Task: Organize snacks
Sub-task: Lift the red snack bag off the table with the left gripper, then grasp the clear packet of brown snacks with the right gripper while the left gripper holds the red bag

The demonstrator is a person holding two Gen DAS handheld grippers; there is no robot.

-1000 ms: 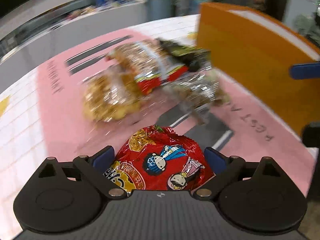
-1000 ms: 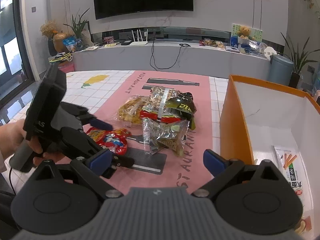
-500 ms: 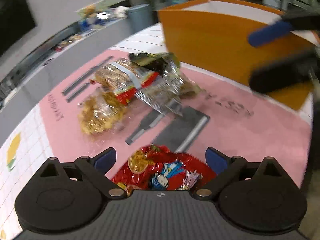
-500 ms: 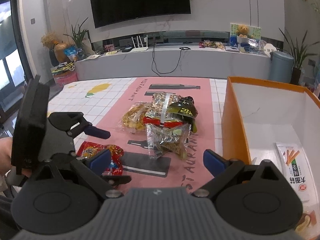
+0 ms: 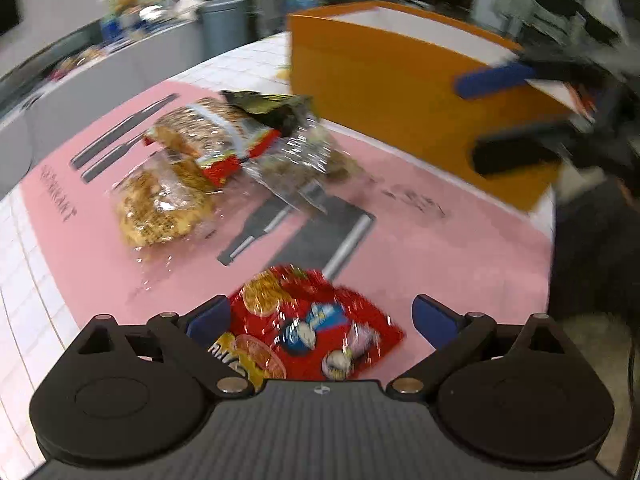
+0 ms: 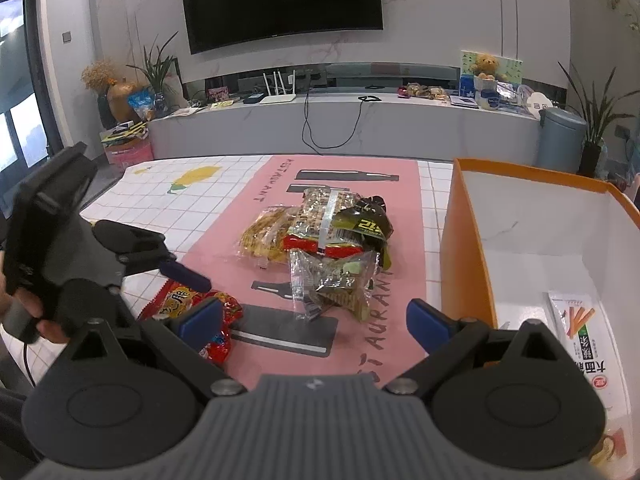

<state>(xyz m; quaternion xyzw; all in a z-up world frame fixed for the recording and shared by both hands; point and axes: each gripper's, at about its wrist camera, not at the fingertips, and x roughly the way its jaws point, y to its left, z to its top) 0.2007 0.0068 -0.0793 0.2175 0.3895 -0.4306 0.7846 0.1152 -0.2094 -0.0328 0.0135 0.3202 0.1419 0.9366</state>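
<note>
Left gripper (image 5: pixel 320 320) is wide open over the red snack bag (image 5: pixel 316 328), which lies flat on the pink mat (image 5: pixel 440 248) and is not gripped. Right gripper (image 6: pixel 314 318) is also spread wide and empty, hanging near the orange box (image 6: pixel 466 240). The step looks like picking up the red bag: drop lower, straddle a crimped edge, close fully before lifting, and keep clear of the clear-wrapped snack pile (image 5: pixel 224 160). Compared with a second ago, the left view has pulled back and swung toward the box; the bag looks smaller.
</note>
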